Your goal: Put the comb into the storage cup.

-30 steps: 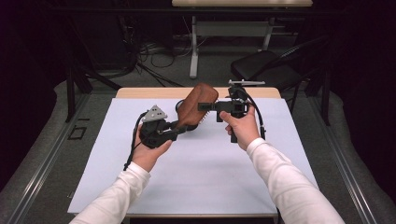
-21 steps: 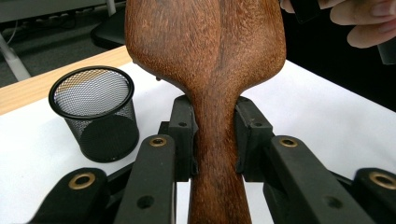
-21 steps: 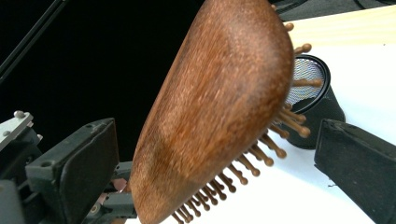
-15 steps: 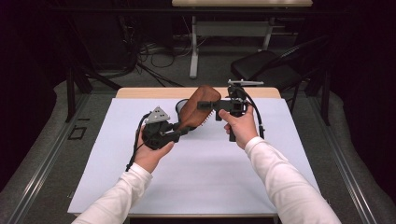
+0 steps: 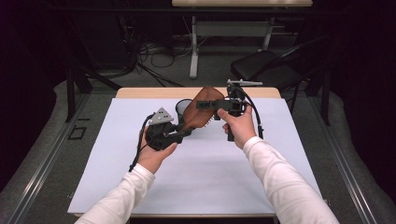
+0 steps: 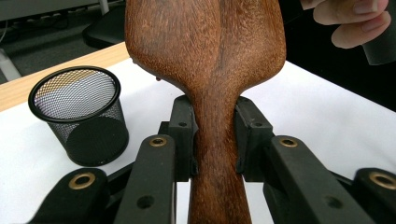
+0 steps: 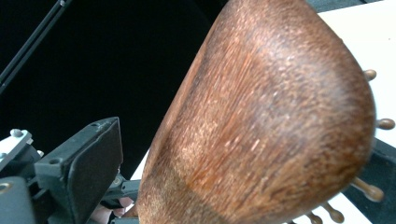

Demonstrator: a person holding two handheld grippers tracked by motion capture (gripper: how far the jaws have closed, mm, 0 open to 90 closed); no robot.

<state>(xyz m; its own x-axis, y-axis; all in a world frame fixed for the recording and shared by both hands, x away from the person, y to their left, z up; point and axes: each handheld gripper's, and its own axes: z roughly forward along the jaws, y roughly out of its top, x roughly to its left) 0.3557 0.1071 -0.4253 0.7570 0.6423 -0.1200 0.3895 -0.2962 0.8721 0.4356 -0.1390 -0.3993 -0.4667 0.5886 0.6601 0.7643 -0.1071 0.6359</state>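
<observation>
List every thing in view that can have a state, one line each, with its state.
wooden hairbrush: held off the table by its handle, pins facing away from the high view.
left gripper: shut on the brush handle.
right gripper: at the brush head; whether it clamps it, cannot tell.
mesh cup: upright on the table, empty.

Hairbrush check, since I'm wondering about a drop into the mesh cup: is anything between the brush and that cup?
Nothing visible does. The left gripper clamps the wooden hairbrush by its neck above the white mat; the mesh cup stands open beside it.
</observation>
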